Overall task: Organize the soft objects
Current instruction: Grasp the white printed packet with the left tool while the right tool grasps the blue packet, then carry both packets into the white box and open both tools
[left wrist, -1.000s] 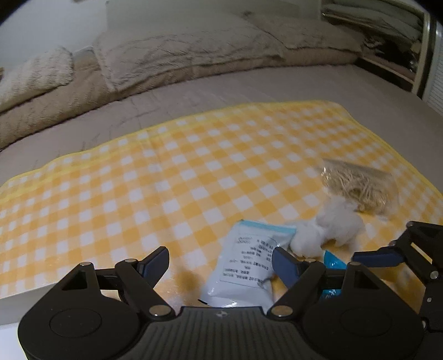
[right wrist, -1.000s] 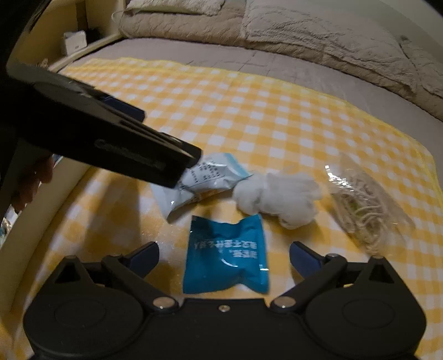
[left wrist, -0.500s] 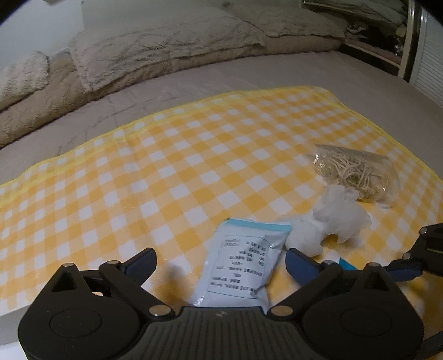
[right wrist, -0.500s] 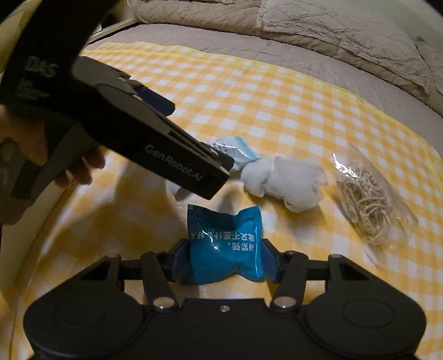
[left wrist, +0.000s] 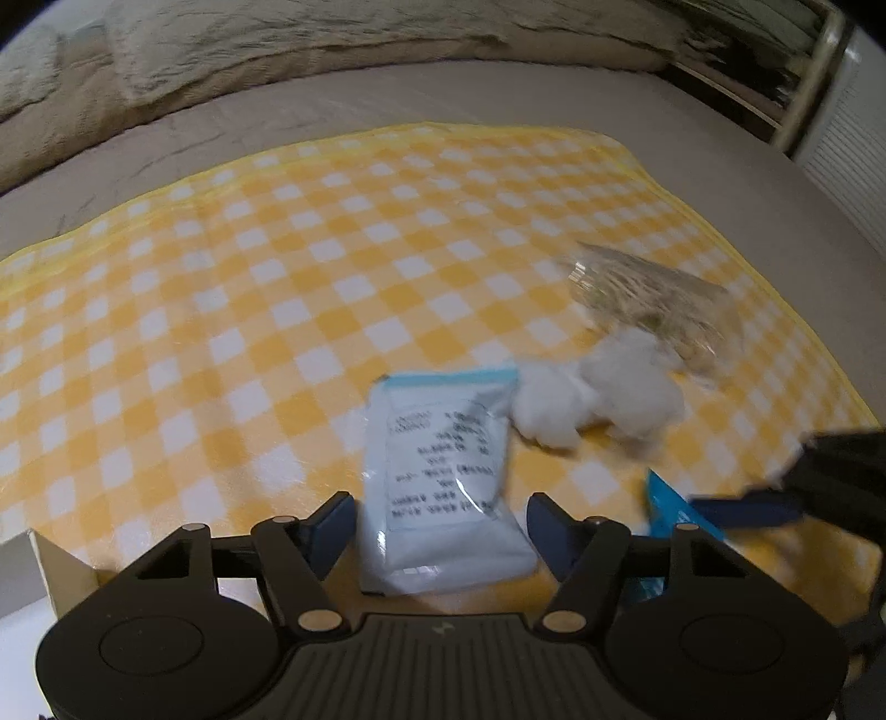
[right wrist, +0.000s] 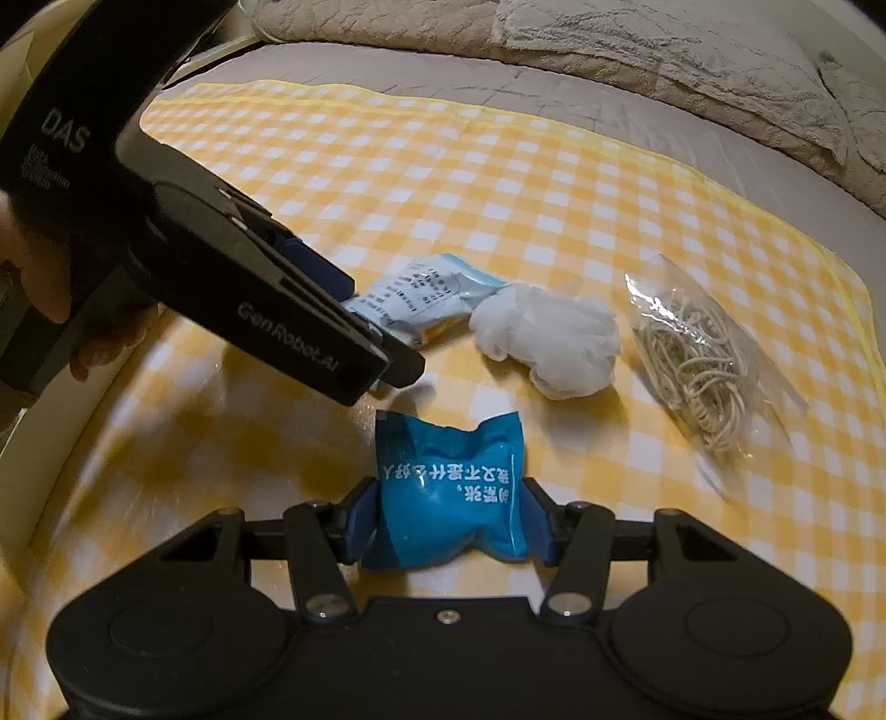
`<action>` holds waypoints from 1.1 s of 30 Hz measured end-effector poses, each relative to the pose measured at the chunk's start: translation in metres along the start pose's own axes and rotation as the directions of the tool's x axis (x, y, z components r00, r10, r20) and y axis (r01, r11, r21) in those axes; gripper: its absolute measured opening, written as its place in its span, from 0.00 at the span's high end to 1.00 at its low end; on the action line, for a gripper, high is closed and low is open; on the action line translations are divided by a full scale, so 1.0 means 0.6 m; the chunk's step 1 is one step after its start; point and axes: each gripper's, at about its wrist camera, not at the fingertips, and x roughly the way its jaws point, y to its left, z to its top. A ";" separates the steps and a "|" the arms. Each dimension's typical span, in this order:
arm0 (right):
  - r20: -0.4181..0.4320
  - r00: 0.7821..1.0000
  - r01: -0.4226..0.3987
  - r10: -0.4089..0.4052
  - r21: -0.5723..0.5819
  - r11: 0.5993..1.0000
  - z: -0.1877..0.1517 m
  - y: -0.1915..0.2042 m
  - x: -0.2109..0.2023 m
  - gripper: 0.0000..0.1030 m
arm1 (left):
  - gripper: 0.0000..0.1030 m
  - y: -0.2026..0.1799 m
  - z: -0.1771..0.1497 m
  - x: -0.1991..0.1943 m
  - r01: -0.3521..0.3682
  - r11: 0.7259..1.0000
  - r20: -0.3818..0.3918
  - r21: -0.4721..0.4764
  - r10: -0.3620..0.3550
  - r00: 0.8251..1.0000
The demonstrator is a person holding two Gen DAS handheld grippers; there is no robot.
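Note:
On the yellow checked cloth [left wrist: 232, 310] lie a pale blue-and-white packet [left wrist: 443, 487], a white cotton wad [left wrist: 598, 393] and a clear bag of rubber bands [left wrist: 648, 299]. My left gripper [left wrist: 440, 526] is open, its fingers on either side of the pale packet's near end. My right gripper [right wrist: 448, 518] is shut on a blue packet [right wrist: 448, 487] with white writing, at cloth level. In the right wrist view the left gripper [right wrist: 354, 332] covers part of the pale packet [right wrist: 421, 293], with the cotton wad [right wrist: 548, 338] and the rubber band bag [right wrist: 703, 349] to the right.
The cloth [right wrist: 498, 183] lies on a grey bed with beige pillows [left wrist: 343, 50] at the back. A cardboard box corner [left wrist: 61, 576] stands at the near left. A hand [right wrist: 33, 266] holds the left gripper. A shelf [left wrist: 775, 72] stands at the far right.
My right gripper has closed on the blue packet. My left gripper has moved forward around the pale packet, and its fingers have come closer together.

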 end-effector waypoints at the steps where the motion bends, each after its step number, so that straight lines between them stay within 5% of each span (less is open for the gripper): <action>1: 0.000 1.000 0.000 0.000 0.002 1.000 -0.001 -0.001 -0.001 0.47 | 0.33 0.002 0.002 0.001 -0.016 0.999 0.010 -0.031 0.016 1.000; 5: 0.001 1.000 0.000 0.000 0.018 1.000 -0.006 -0.005 -0.008 0.47 | 0.34 0.005 0.009 0.008 -0.057 0.991 0.030 -0.123 0.061 0.998; 18: 0.003 1.000 0.025 -0.025 0.058 0.998 -0.023 -0.016 -0.038 0.47 | 0.63 -0.013 0.008 -0.005 -0.153 0.977 0.023 -0.149 0.158 0.987; 33: 0.086 0.995 0.051 -0.057 0.076 0.996 -0.011 -0.008 -0.096 0.47 | 0.65 -0.029 -0.023 -0.121 -0.168 0.971 0.084 -0.171 0.184 0.979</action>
